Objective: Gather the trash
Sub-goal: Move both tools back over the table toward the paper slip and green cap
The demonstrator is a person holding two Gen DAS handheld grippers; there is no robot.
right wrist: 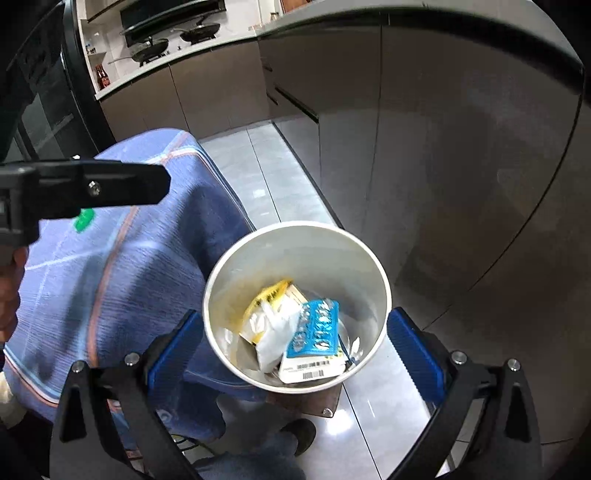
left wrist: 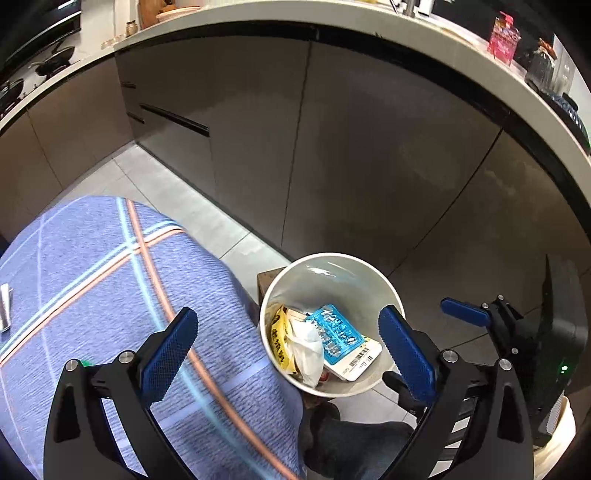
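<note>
A white round bin [left wrist: 334, 258] [right wrist: 295, 227] stands on the floor beside a table draped in a blue checked cloth [left wrist: 110, 277] [right wrist: 129, 240]. Inside lie a yellow wrapper [left wrist: 279, 338] [right wrist: 266, 295], a crumpled white tissue [left wrist: 306, 350] [right wrist: 275, 332] and a blue blister pack on a barcoded card [left wrist: 336, 332] [right wrist: 317, 328]. My left gripper [left wrist: 288, 354] hangs open and empty, over the cloth's edge and the bin. My right gripper [right wrist: 293, 352] is open and empty above the bin. One of its blue fingers [left wrist: 465, 313] shows at the right of the left wrist view.
Grey-brown kitchen cabinets [left wrist: 332, 147] under a pale counter [left wrist: 369, 33] run close behind the bin. Pans sit on a hob [right wrist: 177, 40] far left. A brown wooden board [right wrist: 314, 402] lies under the bin. A person's dark shoe [right wrist: 299, 432] is near it on the tiled floor [right wrist: 280, 192].
</note>
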